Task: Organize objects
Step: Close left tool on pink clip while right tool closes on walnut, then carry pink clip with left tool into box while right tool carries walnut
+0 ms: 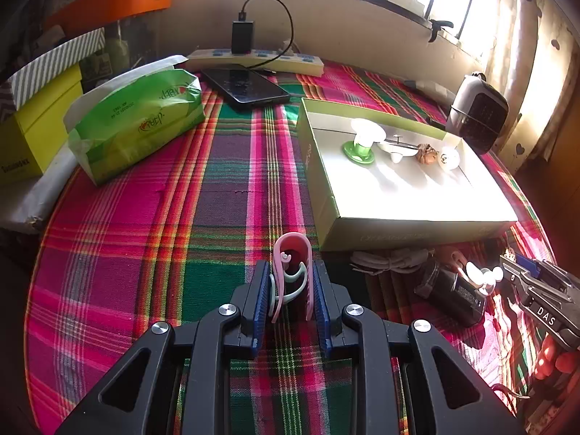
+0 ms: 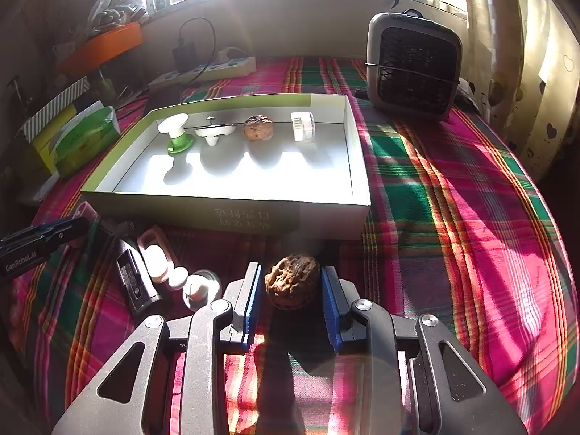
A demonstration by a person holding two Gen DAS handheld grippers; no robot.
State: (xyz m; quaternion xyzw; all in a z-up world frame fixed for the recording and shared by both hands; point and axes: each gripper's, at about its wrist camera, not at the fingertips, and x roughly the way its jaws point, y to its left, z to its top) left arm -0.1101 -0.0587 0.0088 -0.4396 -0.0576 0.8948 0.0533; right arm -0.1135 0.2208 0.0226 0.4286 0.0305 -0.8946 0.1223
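Observation:
My left gripper (image 1: 291, 282) is shut on a pink clip (image 1: 293, 253) with a pale green hook inside, held above the plaid cloth just left of the open box (image 1: 427, 210). My right gripper (image 2: 291, 282) is shut on a brown walnut (image 2: 293, 281), held in front of the box's near wall (image 2: 224, 214). In the box stand a green-and-white stand (image 2: 175, 132), a white dish (image 2: 214, 132), another walnut (image 2: 258, 127) and a white roll (image 2: 302, 125), in a row along the far side.
Loose items lie in front of the box: a black device (image 2: 136, 282), a pink case with white pieces (image 2: 157, 257), a white cable (image 1: 388, 259). A green tissue pack (image 1: 137, 116), a phone (image 1: 250, 87), a power strip (image 1: 253, 58) and a small heater (image 2: 413, 65) ring the table.

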